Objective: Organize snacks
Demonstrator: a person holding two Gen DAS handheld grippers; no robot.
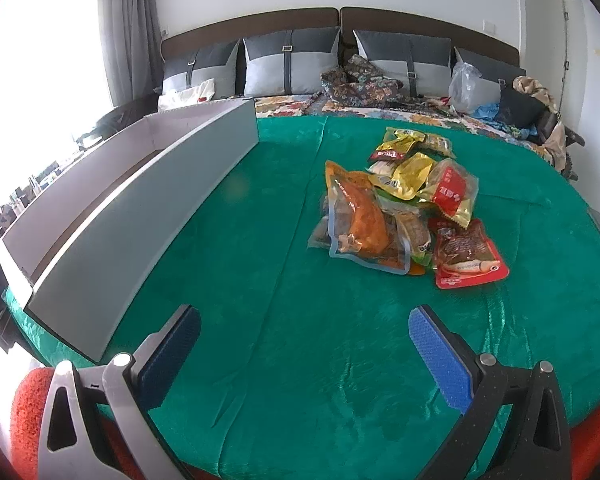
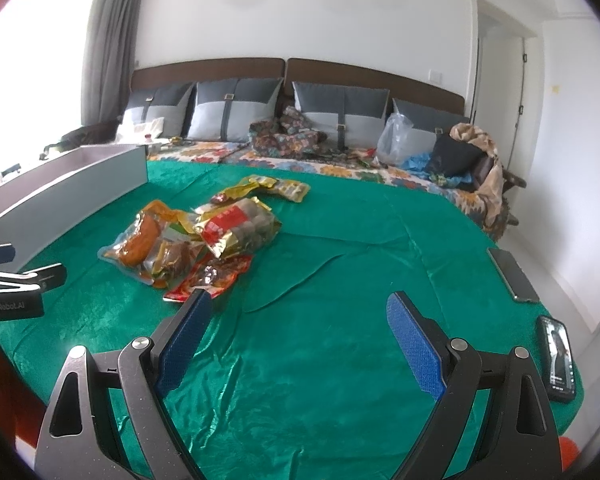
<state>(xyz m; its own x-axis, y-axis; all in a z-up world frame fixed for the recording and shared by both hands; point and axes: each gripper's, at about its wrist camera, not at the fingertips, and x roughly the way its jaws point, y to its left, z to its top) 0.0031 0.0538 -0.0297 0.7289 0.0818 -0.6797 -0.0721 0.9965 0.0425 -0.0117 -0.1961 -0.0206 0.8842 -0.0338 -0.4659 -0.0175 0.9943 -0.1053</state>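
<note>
Green velvet cloth (image 1: 260,280) covers the table, wrinkled and shiny toward the bottom of both frames. At the right of centre in the left wrist view sits the snack pile (image 1: 408,204), a loose heap of packets: a clear pouch with an orange filling (image 1: 356,220) on its left side, a red fish-print packet (image 1: 468,256) at its lower right, gold foil packs (image 1: 412,168) on top. Along the left edge runs a long grey box (image 1: 140,208), open-topped, well apart from the pile. The left gripper (image 1: 304,360) hovers low at the bottom with its blue pads spread wide, gripping nothing. The right gripper (image 2: 300,344) is likewise wide apart and empty, the pile lying up and left of it. Two phones (image 2: 514,276) rest at the cloth's right edge.
</note>
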